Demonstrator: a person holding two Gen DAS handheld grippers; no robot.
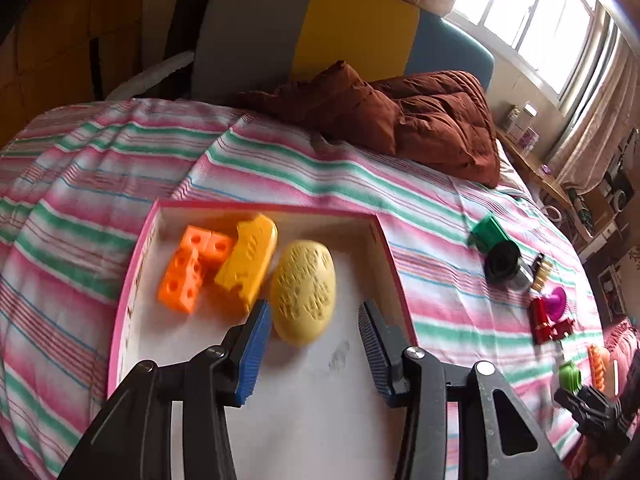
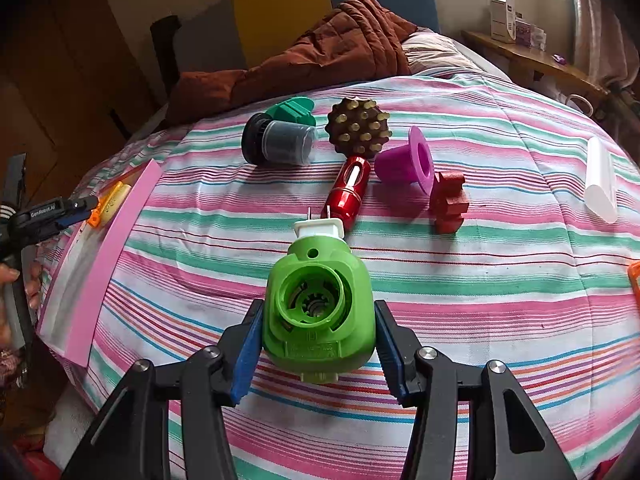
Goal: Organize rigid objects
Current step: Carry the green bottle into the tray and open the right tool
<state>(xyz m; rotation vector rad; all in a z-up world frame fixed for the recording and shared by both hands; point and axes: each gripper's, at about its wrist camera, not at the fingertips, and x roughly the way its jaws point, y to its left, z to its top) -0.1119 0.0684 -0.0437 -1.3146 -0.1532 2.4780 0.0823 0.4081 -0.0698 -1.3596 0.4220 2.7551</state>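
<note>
My left gripper (image 1: 314, 304) hovers open over a shallow pink-rimmed box (image 1: 260, 206) on the striped bed. A pale yellow oval toy (image 1: 304, 292) lies in the box just past the fingertips, close to the left pad and apart from the right one. Beside it in the box are a yellow wedge (image 1: 248, 264) and orange holed blocks (image 1: 192, 268). My right gripper (image 2: 319, 304) is shut on a green plug-in device (image 2: 318, 312) with a white pronged end, held just above the bedcover. The box wall (image 2: 116, 248) shows at the far left.
On the cover beyond lie a black capped cylinder (image 2: 276, 144), a green piece (image 2: 292, 110), a brown studded knob (image 2: 358, 126), a red cylinder (image 2: 348, 188), a magenta funnel (image 2: 408, 160), a red toothed block (image 2: 448, 200) and a white tube (image 2: 600, 180). A brown quilt (image 2: 320, 52) is bunched behind.
</note>
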